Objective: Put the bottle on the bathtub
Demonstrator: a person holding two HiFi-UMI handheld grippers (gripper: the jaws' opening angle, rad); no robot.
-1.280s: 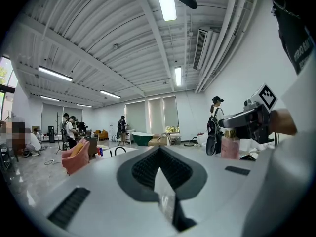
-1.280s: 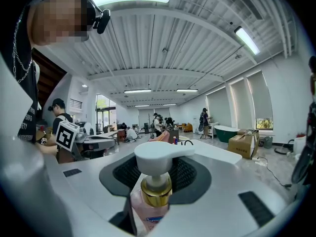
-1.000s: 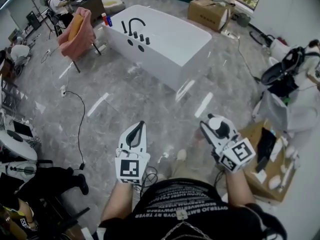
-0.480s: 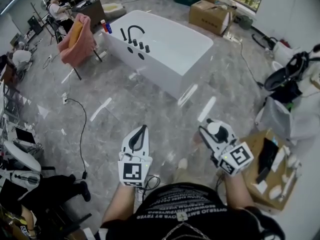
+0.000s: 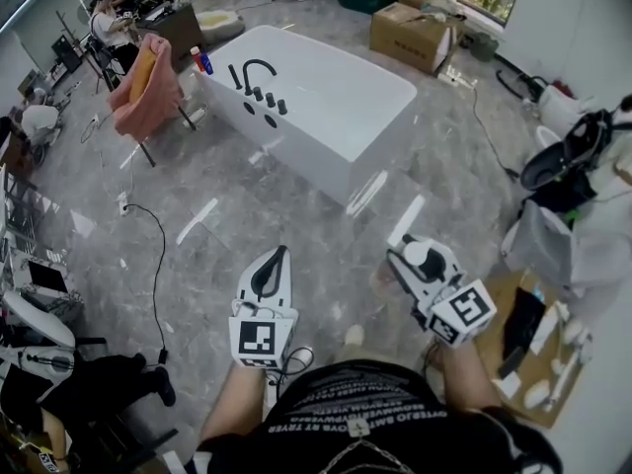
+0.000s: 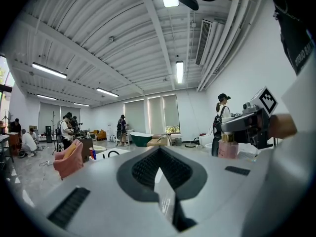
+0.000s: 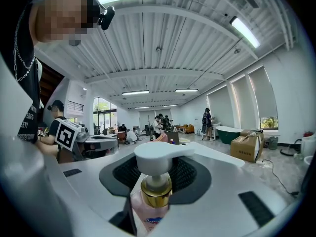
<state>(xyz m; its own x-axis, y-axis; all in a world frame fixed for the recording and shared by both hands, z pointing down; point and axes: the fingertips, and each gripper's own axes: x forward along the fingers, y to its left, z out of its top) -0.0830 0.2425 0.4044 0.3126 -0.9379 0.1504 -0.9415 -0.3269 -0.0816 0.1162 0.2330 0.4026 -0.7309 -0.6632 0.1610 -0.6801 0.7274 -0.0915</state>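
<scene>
Now nearer bathtub (image 5: 341,92), bottle (image 7: 154,194) in right claw (image 5: 407,259), left claw (image 5: 278,257) closed

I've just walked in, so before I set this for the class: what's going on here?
A person holds a gripper in each hand. The right gripper grips a pink pump bottle upright between its fingers. The left gripper is shut and empty. The white bathtub lies across the grey floor ahead, well apart from both grippers, so the bottle is not yet on it.
</scene>
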